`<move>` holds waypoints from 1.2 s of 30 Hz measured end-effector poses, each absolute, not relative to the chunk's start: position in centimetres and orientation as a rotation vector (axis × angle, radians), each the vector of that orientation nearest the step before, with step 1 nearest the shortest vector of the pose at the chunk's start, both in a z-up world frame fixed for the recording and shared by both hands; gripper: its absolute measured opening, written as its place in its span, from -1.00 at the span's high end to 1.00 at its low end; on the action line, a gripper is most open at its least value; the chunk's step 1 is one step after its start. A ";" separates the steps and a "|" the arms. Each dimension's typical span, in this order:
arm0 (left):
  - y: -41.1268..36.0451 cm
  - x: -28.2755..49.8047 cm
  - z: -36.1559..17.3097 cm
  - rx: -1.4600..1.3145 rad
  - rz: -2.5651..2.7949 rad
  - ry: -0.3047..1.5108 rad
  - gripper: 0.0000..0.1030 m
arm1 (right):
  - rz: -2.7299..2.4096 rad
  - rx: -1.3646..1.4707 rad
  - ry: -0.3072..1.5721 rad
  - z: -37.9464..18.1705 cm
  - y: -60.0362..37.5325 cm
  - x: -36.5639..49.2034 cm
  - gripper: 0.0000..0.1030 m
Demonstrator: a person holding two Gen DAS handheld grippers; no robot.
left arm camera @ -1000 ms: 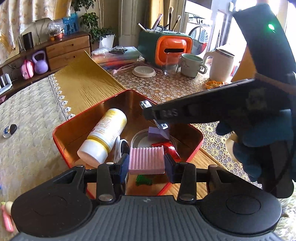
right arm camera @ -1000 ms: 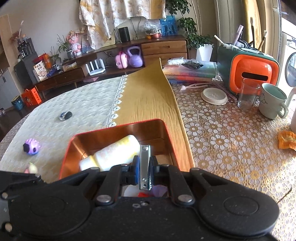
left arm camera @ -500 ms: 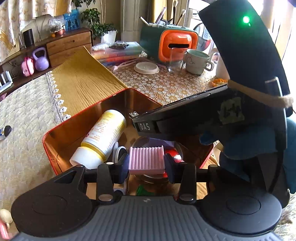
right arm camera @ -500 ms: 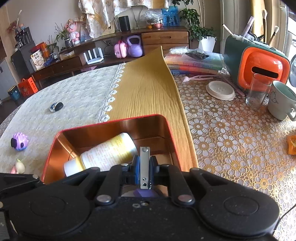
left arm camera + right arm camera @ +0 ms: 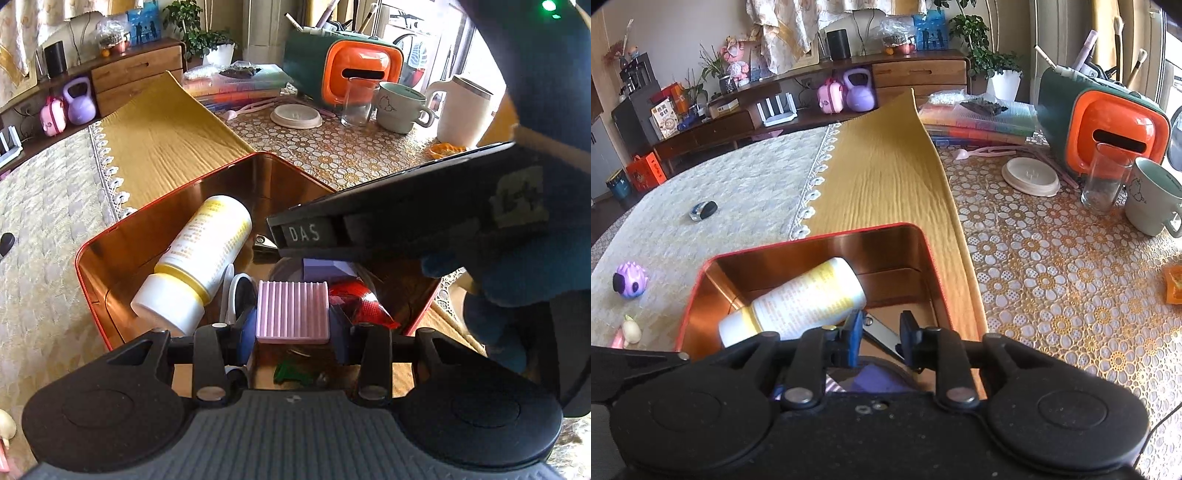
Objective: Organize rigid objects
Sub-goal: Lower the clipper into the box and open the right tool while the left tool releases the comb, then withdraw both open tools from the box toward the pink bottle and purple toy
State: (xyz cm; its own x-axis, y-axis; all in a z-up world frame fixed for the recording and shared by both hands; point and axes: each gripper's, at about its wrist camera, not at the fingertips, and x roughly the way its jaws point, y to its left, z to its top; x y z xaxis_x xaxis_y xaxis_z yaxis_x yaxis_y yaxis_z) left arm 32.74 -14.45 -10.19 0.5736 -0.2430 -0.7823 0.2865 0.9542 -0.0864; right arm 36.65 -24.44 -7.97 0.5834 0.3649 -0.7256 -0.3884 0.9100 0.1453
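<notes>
My left gripper (image 5: 291, 325) is shut on a pink ribbed block (image 5: 291, 312) and hangs just over the open red tin (image 5: 221, 171). Inside the tin lie a white and yellow bottle (image 5: 199, 258), a purple block (image 5: 321, 267), a red piece (image 5: 358, 302) and a green piece (image 5: 291, 371). My right gripper (image 5: 881, 326) reaches into the same tin (image 5: 812, 240), and its jaws are opening. A metal nail clipper (image 5: 886, 338) lies slanted beneath the gap, free of the pads, next to the bottle (image 5: 805, 302). In the left wrist view the right gripper's black body hides part of the tin.
On the flowered cloth to the right stand a mug (image 5: 1152, 199), a glass (image 5: 1104, 181), a white lid (image 5: 1030, 177) and an orange and green box (image 5: 1108, 118). A purple toy (image 5: 629, 280) and a small dark object (image 5: 703, 210) lie on the pale cloth at the left.
The right gripper's jaws have parted and let go of the nail clipper, which now lies slanted in the tin. The left gripper sank slightly toward the tin, still holding the pink block.
</notes>
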 end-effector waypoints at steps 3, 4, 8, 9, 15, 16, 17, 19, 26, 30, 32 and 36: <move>-14.4 32.4 -10.1 0.053 -0.316 0.909 0.19 | 0.446 -0.019 0.834 -7.6 -24.6 36.2 0.47; -14.3 32.2 -10.1 0.051 -0.317 0.908 0.13 | 0.447 -0.015 0.832 -7.4 -24.6 36.1 0.42; -14.1 31.5 -9.7 0.037 -0.328 0.894 -0.05 | 0.456 -0.012 0.826 -6.9 -24.5 35.3 0.37; -14.0 31.2 -9.6 0.039 -0.330 0.889 -0.06 | 0.457 -0.012 0.824 -6.8 -24.5 35.1 0.36; -13.4 29.9 -8.6 0.028 -0.341 0.868 -0.09 | 0.465 -0.006 0.819 -6.0 -24.5 34.2 0.31; -13.2 29.7 -8.4 0.021 -0.342 0.865 -0.09 | 0.466 -0.006 0.819 -5.9 -24.5 34.0 0.29; -13.0 29.5 -8.2 0.018 -0.344 0.861 -0.09 | 0.469 -0.005 0.819 -5.8 -24.5 33.8 0.28; -12.6 29.0 -7.8 0.018 -0.345 0.851 -0.09 | 0.468 -0.003 0.819 -5.6 -24.6 33.4 0.22; -10.6 27.2 -6.2 0.003 -0.332 0.814 -0.09 | 0.475 -0.001 0.811 -4.7 -24.6 31.6 0.14; -9.2 26.4 -5.4 -0.014 -0.317 0.801 -0.09 | 0.485 -0.003 0.805 -4.1 -24.3 30.5 0.07; -8.4 25.8 -5.0 -0.022 -0.313 0.793 -0.09 | 0.491 -0.011 0.804 -3.9 -24.1 29.7 0.03; -6.9 24.8 -4.5 -0.031 -0.298 0.780 -0.09 | 0.514 -0.020 0.798 -3.3 -23.5 28.2 -0.04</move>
State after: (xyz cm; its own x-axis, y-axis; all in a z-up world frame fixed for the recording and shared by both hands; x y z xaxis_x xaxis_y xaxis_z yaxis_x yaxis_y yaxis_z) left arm 24.82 -6.92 -4.51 0.6711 -0.2758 -0.6881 0.2532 0.9577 -0.1369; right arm 28.16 -23.48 -3.33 0.5825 0.4329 -0.6880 -0.4475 0.8774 0.1732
